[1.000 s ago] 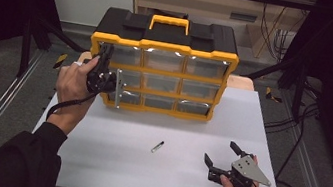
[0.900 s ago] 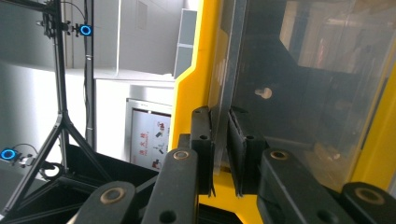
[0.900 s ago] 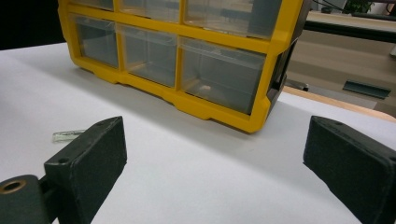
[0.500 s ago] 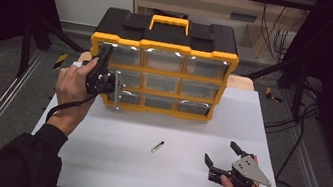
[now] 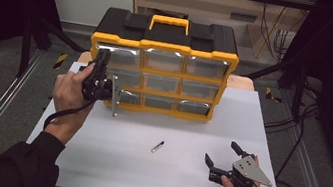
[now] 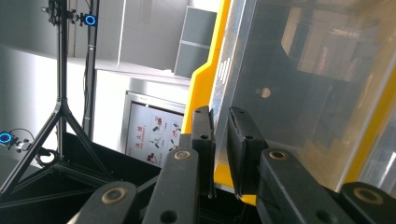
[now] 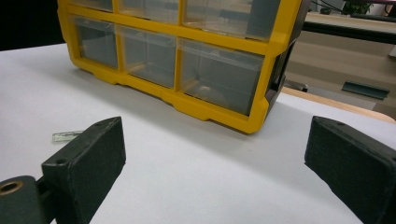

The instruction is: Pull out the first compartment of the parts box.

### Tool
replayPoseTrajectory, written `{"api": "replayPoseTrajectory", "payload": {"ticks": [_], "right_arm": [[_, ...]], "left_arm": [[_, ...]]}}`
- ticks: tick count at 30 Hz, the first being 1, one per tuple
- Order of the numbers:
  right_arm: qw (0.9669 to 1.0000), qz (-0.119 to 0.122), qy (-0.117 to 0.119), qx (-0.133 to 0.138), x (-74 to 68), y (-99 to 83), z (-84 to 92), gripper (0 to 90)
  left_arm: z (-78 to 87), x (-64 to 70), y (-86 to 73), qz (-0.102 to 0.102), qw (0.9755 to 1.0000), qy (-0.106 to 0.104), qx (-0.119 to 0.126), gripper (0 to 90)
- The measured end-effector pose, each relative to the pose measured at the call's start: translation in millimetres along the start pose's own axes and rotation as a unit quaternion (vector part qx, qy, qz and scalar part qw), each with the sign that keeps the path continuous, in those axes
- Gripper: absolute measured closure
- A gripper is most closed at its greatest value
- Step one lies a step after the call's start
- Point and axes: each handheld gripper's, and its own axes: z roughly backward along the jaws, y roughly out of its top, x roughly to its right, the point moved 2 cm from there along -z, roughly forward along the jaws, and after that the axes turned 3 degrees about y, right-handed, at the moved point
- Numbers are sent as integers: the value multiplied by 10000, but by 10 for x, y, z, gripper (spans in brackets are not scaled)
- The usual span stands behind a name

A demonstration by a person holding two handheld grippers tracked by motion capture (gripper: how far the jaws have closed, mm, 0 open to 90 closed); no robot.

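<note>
Where fingers (image 6: 243, 140) close: drawer (image 6: 299, 84) edge.

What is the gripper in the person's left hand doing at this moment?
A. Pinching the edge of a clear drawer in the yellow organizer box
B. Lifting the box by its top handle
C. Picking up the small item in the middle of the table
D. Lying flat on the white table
A: the left gripper has its jaws nearly closed on the clear drawer edge at the left side of the yellow organizer box.
</note>
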Motion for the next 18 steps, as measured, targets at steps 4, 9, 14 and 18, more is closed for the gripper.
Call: {"api": "replayPoseTrajectory", "payload": {"ticks": [4, 9, 14, 18], "right_arm": [[10000, -5, 0, 0, -3, -1, -7, 53], [10000, -13, -6, 0, 2, -1, -2, 51], [10000, -30, 0, 4, 0, 1, -4, 49], [10000, -29, -2, 13, -1, 5, -2, 50]], "left_arm": [[94, -13, 7, 5, 10000, 31, -4, 807], [179, -18, 6, 78, 10000, 62, -3, 808], [237, -40, 15, 89, 9999, 57, 15, 808], [307, -52, 15, 115, 9999, 66, 16, 807]]}}
